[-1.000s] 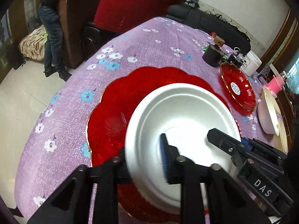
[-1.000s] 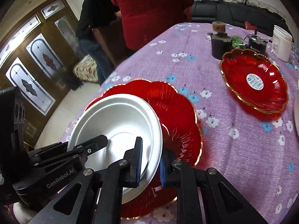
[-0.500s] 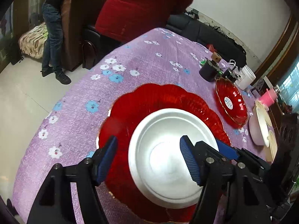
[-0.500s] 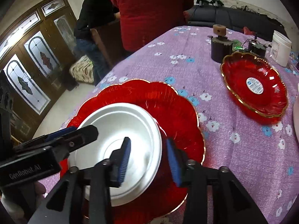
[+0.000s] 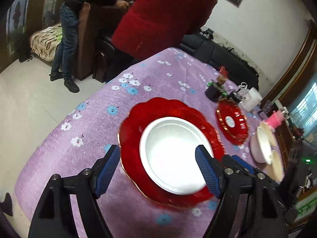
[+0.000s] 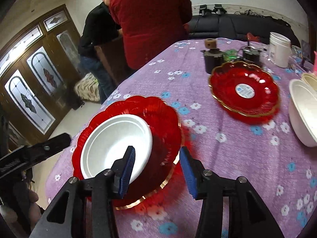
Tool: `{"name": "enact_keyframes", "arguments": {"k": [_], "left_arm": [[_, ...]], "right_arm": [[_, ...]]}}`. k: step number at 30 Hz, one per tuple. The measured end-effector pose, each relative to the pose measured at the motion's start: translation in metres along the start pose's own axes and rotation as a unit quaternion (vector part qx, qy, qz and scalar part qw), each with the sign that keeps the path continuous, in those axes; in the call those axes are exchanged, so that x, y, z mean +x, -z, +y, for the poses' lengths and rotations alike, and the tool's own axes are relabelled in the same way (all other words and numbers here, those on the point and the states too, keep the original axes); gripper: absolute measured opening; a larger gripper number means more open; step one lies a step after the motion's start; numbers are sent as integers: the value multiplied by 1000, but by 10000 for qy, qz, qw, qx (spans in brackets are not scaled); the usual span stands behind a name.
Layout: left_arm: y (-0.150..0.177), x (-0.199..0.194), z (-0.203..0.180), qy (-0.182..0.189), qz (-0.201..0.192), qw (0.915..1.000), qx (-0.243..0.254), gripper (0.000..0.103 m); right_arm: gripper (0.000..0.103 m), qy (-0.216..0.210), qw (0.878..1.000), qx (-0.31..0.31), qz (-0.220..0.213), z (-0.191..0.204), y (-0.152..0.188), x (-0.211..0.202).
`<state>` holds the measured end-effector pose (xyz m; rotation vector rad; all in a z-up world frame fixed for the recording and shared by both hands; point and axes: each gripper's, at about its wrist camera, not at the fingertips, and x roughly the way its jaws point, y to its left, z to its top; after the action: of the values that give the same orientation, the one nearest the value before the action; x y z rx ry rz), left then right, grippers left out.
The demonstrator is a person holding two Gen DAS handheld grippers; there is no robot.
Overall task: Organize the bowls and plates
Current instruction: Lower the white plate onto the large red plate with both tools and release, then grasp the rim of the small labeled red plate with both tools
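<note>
White plate [image 5: 174, 154] sits inside the large red dish [image 5: 138, 119] on the tabletop [image 5: 95, 119], dead ahead of my left gripper [image 5: 158, 168], jaws spread empty; right gripper [image 6: 157, 170], also agape, stands beside it.

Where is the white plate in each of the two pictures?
Left wrist view: the white plate sits just below the middle, on the big red plate, between the open left gripper fingers.
Right wrist view: it is lower left, on the same red plate, left of the open right gripper.
Shared landmark: the smaller red plate with a round sticker, farther along the table.
</note>
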<state>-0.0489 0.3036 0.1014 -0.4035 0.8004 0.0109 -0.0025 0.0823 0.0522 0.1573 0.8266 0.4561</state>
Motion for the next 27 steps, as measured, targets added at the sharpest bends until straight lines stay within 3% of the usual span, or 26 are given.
{"name": "enact_keyframes", "arguments": {"k": [5,16,21,27], "left_arm": [[12,-12,-9,206,-109,9997,-12,82],[30,-20,-3,302,-28,9993,-214,82],[34,-16,-6,321,38,9994,-152,82],[40,-7,-12,301,185,9994,28,82]], "right_arm": [[52,148,9993,328,-45,-30,8,-13],[52,523,9902,1285,-185,-99,8,-31],[52,447,9786,1994,-243,-133,-12,-19],[52,308,9522,3030,-245,-174,-37,11]]}}
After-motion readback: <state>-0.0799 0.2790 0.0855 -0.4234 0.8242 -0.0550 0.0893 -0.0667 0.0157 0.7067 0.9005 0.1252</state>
